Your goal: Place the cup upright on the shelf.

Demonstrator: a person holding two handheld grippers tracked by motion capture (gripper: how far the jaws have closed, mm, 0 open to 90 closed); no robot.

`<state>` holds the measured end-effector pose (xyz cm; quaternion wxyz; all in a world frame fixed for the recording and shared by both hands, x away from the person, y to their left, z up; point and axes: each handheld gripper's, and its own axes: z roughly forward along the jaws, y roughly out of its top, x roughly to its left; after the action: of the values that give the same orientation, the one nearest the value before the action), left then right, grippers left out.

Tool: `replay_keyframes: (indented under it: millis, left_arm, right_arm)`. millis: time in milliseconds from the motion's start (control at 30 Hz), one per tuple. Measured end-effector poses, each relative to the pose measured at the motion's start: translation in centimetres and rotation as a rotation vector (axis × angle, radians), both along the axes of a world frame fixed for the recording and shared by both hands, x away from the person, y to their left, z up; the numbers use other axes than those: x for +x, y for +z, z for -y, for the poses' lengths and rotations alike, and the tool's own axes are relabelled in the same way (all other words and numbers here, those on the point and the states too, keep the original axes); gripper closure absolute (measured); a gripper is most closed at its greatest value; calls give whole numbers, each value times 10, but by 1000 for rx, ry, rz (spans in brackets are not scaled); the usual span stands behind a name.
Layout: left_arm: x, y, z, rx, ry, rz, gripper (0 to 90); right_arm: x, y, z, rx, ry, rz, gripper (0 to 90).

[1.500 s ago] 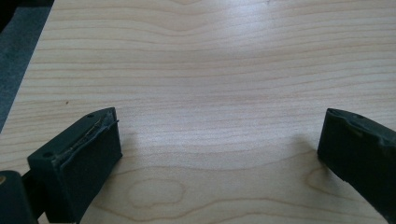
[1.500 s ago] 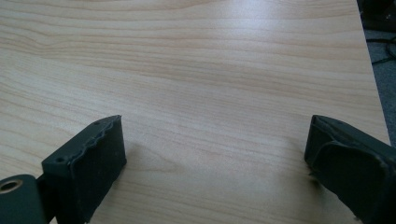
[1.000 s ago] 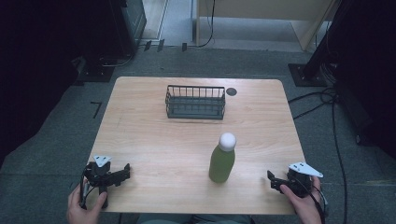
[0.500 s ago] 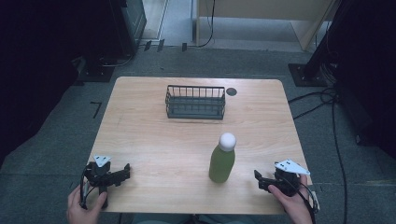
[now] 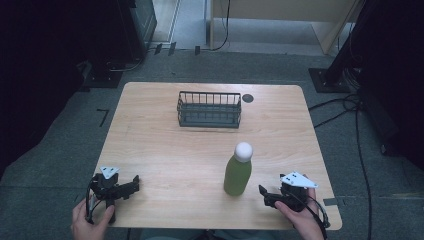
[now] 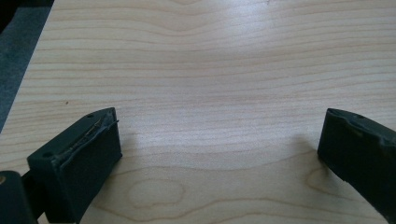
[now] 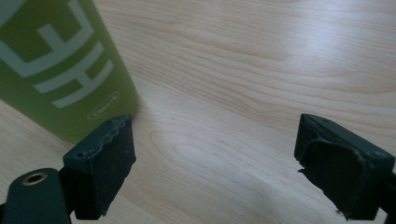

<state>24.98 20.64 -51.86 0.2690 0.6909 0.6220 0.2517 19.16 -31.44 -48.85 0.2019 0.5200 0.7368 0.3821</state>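
Pale wood grain runs across the table (image 5: pixel 165 150), which stands on grey carpet with a dark wire basket (image 5: pixel 209 109) near its far edge. Nearer the person, a green bottle (image 5: pixel 237 172) with a white cap stands upright, right of centre. Just beside its base, the right gripper (image 5: pixel 263 194) has its jaws apart with only bare wood between them; they have just been closing. At the near left corner, the left gripper (image 5: pixel 131 184) rests with its jaws spread wide, holding nothing.
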Motion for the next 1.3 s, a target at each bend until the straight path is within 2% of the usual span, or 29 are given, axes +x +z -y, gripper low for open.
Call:
replay_keyframes:
  millis: [567, 1000, 1300]
  left_arm:
    - [0, 0, 0, 0, 0, 0, 0]
    - [0, 0, 0, 0, 0, 0, 0]
    - [0, 0, 0, 0, 0, 0, 0]
  right_arm:
    - [-3, 2, -32, 43, 110, 0, 124]
    - [-2, 6, -48, 82, 172, 4, 127]
    - [4, 13, -61, 119, 205, 46, 140]
